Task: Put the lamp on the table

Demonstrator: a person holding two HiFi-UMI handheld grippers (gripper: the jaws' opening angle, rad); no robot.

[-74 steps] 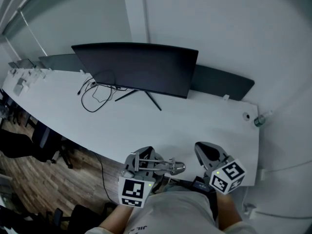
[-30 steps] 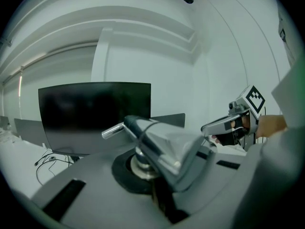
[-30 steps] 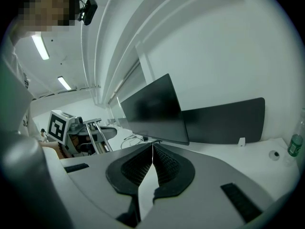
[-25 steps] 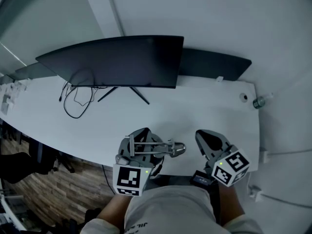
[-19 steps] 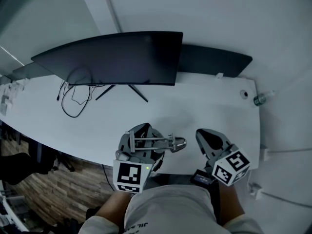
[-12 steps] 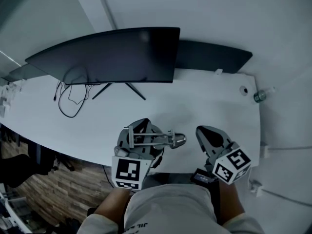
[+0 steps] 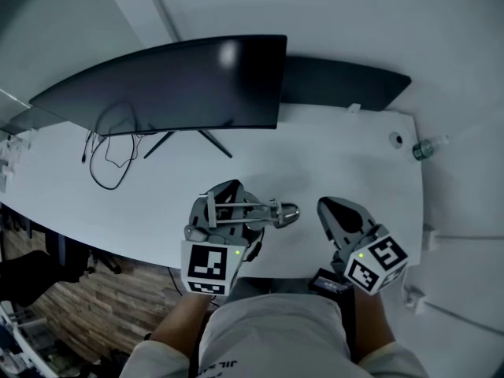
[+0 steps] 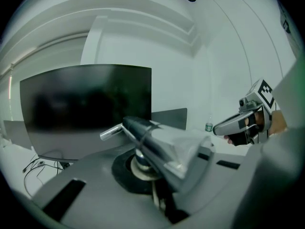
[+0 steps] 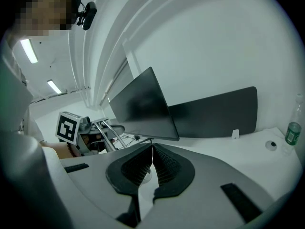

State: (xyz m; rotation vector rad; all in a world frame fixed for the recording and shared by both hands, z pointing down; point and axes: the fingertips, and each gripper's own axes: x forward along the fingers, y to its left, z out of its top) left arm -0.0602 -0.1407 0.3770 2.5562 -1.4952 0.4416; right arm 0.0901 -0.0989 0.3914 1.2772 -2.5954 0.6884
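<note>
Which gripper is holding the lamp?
The left gripper, shut on the lamp; the right gripper beside it is shut with nothing between its jaws.

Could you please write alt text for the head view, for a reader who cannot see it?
Seen from above, the left gripper holds a metal lamp at the near edge of a white table. The right gripper is shut and empty beside it; a dark monitor stands behind.
</note>
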